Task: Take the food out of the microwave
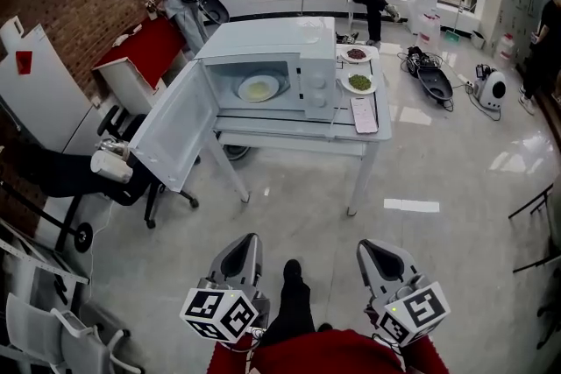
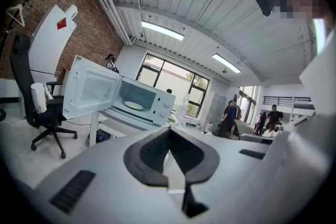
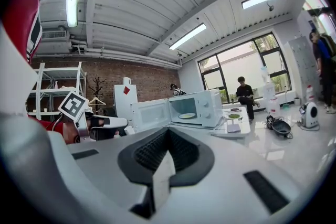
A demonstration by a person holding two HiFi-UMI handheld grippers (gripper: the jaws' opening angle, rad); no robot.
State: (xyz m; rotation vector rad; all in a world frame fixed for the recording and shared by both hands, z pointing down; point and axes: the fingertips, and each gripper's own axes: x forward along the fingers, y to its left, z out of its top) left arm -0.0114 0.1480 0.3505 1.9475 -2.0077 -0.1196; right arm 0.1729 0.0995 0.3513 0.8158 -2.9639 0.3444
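- Surface [image 1: 289, 138]: white, on a pale floor and well apart from the person. It carries the microwave and, just to its right, two side plates.
- Microwave [image 1: 263, 41]: white, on the left part of the surface, with its cavity open toward the person.
- Door [image 1: 175, 136]: swung fully open to the left, past the edge of the surface. The opening step looks done.
- Left gripper [image 1: 244, 257]: held low and close to the person's body, pointing toward the microwave. The left gripper view shows its fingers [image 2: 152, 155] closed together with nothing between them.
- Right gripper [image 1: 382, 260]: held level with the left one and apart from it. Its fingers [image 3: 186, 152] are likewise pressed together and empty.
- Side plates: one with dark food [image 1: 357, 54] and one with green food [image 1: 359, 83], both outside the microwave.
- Plate [image 1: 259, 88]: the task's food, pale yellow, still inside the cavity on the microwave floor.
- Progress: early. Access is clear, but nothing is gripped. What is left is to approach, open the fingers, grip the plate rim, draw it out level and set it on the surface.
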